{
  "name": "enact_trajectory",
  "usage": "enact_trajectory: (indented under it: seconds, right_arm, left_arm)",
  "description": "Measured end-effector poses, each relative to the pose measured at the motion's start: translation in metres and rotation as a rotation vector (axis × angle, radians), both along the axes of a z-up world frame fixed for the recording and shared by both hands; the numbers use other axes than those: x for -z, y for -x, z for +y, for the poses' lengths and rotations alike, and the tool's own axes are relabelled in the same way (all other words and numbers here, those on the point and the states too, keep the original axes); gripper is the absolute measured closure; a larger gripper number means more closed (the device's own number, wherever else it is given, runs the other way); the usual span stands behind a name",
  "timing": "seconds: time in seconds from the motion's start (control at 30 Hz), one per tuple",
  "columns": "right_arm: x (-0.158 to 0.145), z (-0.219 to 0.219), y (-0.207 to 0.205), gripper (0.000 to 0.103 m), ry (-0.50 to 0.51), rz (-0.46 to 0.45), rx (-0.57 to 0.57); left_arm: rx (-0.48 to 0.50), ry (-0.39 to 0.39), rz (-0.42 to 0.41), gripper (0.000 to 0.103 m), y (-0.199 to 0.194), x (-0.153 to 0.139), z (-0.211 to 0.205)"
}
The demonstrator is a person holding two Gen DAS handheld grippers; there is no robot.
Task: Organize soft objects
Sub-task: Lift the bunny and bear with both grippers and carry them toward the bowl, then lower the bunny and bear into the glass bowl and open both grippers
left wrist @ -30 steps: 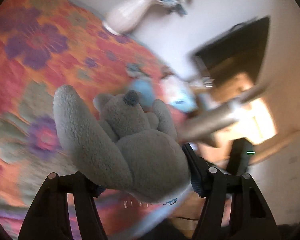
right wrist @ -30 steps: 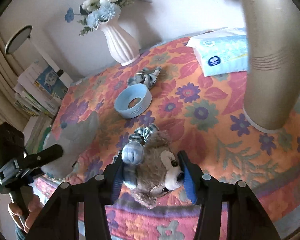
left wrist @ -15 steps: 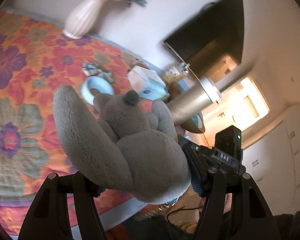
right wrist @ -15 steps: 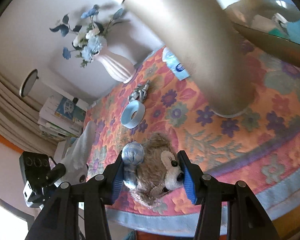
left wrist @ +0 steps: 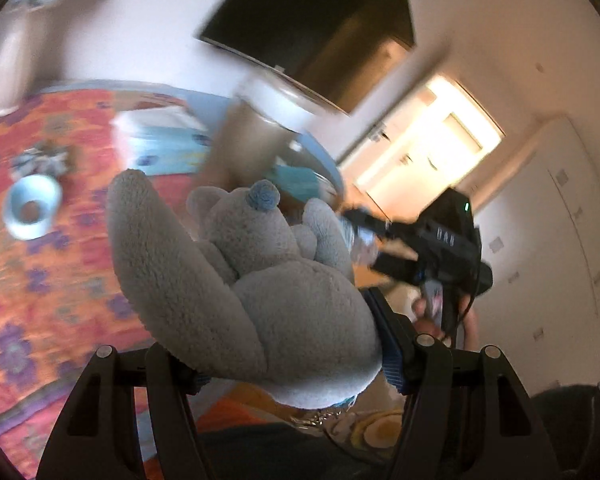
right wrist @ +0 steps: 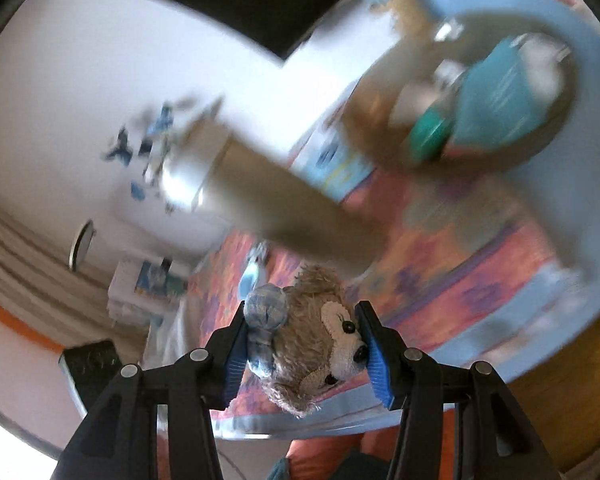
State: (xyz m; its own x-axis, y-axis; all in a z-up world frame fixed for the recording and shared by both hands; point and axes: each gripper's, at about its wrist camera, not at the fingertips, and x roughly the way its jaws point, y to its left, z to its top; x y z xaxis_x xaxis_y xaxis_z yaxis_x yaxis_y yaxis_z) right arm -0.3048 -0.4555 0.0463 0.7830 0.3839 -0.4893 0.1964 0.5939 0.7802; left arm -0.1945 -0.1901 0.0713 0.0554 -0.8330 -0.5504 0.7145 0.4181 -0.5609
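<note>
My left gripper (left wrist: 288,360) is shut on a grey plush toy (left wrist: 256,280) with a blue nose, held up above the floral tablecloth (left wrist: 40,280). My right gripper (right wrist: 304,344) is shut on a brown plush dog (right wrist: 320,340) with a blue checked bow, held above the table's near edge. The right gripper also shows in the left wrist view (left wrist: 432,252), to the right of the grey toy. A round bowl (right wrist: 480,92) with teal and blue items sits high at the upper right of the right wrist view, blurred.
A tall beige cylinder (right wrist: 276,200) stands on the table beside the bowl. A blue ring (left wrist: 30,208), a checked cloth scrap (left wrist: 44,160), a tissue box (left wrist: 160,140) and a white vase (left wrist: 8,68) are on the tablecloth. Books (right wrist: 148,284) are stacked at the left.
Both grippers have lifted and swung to the right with their toys. The views now tilt toward the bowl and the beige cylinder, and both are motion-blurred.
</note>
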Motion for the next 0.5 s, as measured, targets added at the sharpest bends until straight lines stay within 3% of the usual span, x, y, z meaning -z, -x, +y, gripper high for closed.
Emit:
enact_trajectory:
  seconds: [0.2, 0.27, 0.37, 0.5]
  right_arm:
    - [-0.041, -0.051, 0.031, 0.053, 0.126, -0.086, 0.177]
    - [-0.049, -0.067, 0.032, 0.053, 0.127, -0.108, 0.218]
    - [-0.060, -0.096, 0.025, 0.053, 0.156, -0.135, 0.326]
    - [-0.065, -0.131, 0.001, 0.053, 0.237, -0.092, 0.417]
  left_arm:
    - [0.107, -0.011, -0.068, 0.040, 0.010, -0.019, -0.074]
    - [0.129, -0.053, -0.121, 0.040, 0.011, -0.026, -0.111]
    - [0.087, -0.131, -0.195, 0.040, 0.006, -0.027, -0.162]
    - [0.006, -0.193, -0.317, 0.040, 0.001, -0.023, -0.213]
